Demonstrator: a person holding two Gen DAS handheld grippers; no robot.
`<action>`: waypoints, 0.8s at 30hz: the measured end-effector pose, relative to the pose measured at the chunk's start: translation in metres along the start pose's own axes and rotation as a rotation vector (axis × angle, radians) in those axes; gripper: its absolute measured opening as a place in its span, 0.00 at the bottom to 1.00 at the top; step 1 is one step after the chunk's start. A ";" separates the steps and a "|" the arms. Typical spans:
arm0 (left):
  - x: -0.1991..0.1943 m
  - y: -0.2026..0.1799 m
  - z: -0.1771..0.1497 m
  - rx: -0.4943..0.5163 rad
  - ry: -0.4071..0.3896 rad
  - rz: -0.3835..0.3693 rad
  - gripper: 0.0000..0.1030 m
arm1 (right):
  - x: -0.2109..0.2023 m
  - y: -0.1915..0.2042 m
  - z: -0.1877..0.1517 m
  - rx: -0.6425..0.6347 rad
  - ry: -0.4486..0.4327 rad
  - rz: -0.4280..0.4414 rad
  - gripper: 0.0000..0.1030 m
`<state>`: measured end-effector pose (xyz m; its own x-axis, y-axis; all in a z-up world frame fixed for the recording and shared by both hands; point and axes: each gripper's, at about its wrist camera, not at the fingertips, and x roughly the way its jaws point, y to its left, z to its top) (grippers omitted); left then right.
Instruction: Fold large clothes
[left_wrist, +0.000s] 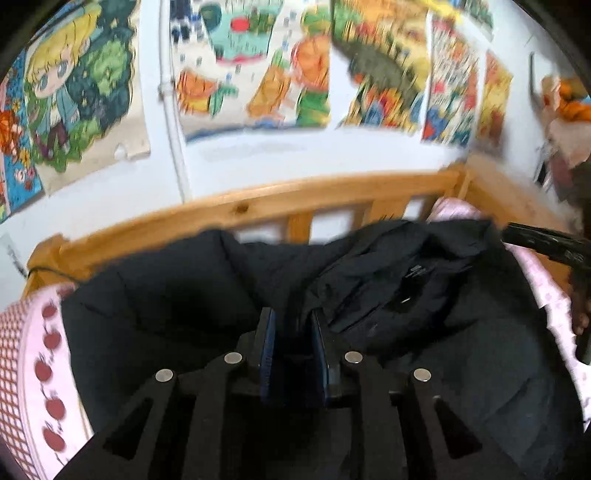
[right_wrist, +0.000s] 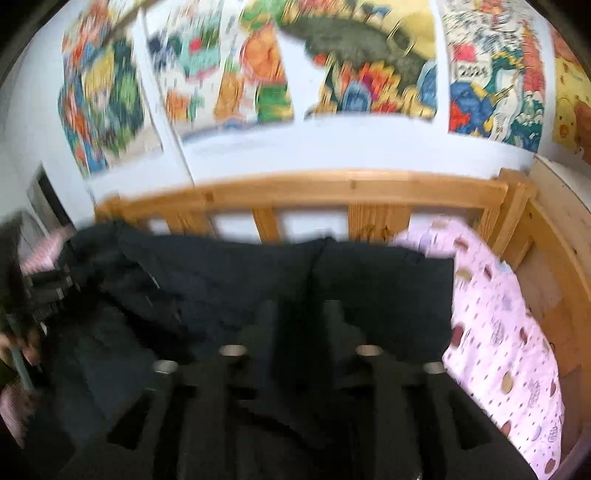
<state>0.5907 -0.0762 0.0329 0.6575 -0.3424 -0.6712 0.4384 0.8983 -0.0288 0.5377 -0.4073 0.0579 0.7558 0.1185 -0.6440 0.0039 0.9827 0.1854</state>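
Pinching black coat: left claw | right claw: blurred, grip unclear | pink sheet beneath

A pink sheet with small spots covers the bed. A wooden rail runs along the bed's far edge and turns at the right corner. Bright cartoon posters hang on the white wall behind it.
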 end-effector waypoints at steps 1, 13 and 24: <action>-0.006 0.002 0.005 -0.007 -0.029 -0.015 0.23 | -0.005 -0.001 0.009 0.022 -0.029 0.015 0.43; 0.060 -0.001 0.054 -0.196 0.041 -0.205 0.43 | 0.096 0.032 0.032 0.188 0.104 0.328 0.35; 0.094 -0.053 -0.011 0.262 0.267 -0.231 0.22 | 0.113 0.064 -0.032 -0.278 0.392 0.183 0.33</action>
<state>0.6227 -0.1529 -0.0369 0.3577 -0.4119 -0.8381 0.7184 0.6948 -0.0349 0.6027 -0.3260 -0.0267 0.4250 0.2839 -0.8595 -0.3196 0.9355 0.1510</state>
